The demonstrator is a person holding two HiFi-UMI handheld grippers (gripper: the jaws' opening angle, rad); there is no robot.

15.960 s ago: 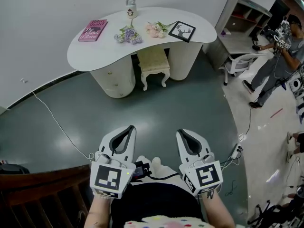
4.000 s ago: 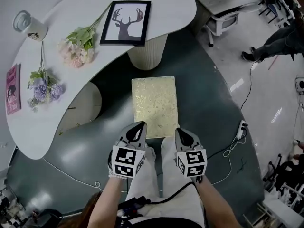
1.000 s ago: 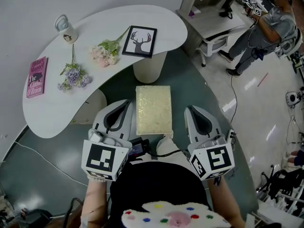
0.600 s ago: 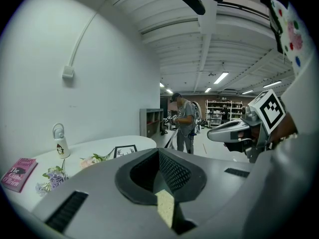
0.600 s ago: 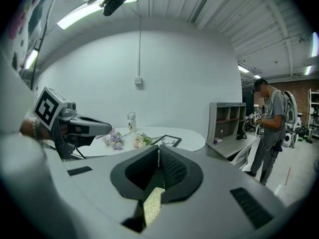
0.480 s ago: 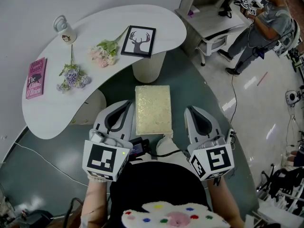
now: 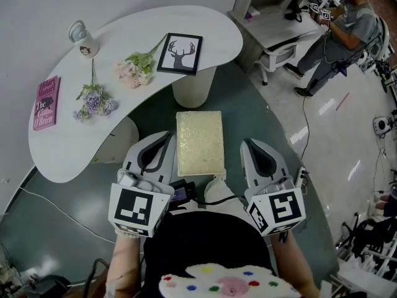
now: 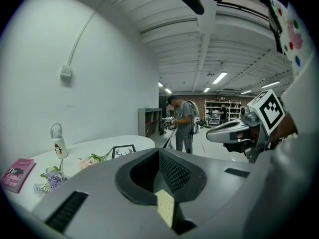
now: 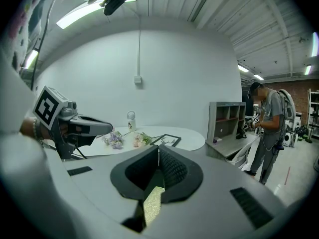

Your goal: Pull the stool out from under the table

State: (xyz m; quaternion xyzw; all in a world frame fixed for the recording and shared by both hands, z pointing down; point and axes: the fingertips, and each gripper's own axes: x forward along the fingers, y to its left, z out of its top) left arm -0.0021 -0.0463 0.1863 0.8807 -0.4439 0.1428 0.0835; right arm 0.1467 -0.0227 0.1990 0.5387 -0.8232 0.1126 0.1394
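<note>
The stool (image 7: pixel 199 143), with a cream patterned seat, stands on the dark floor clear of the white curved table (image 7: pixel 68 144). It lies between my two grippers and just ahead of them. My left gripper (image 7: pixel 167 134) is beside the seat's near left corner and my right gripper (image 7: pixel 247 143) is off its near right corner. Both are shut and hold nothing. In the left gripper view the jaws (image 8: pixel 158 151) meet, with a sliver of the stool (image 8: pixel 164 209) below. The right gripper view shows the same (image 9: pixel 158 149), with a strip of the stool (image 9: pixel 152 201).
On the table lie a pink book (image 7: pixel 45 102), a mug (image 7: pixel 84 40), two flower bunches (image 7: pixel 93 101) and a framed deer picture (image 7: pixel 180 53). A person (image 7: pixel 338 33) stands at the back right by a shelf unit (image 7: pixel 263 17). A cable (image 7: pixel 49 207) runs across the floor.
At first the stool stood under the table; now it is out on the floor near me. Over the last second neither the grippers nor the stool moved.
</note>
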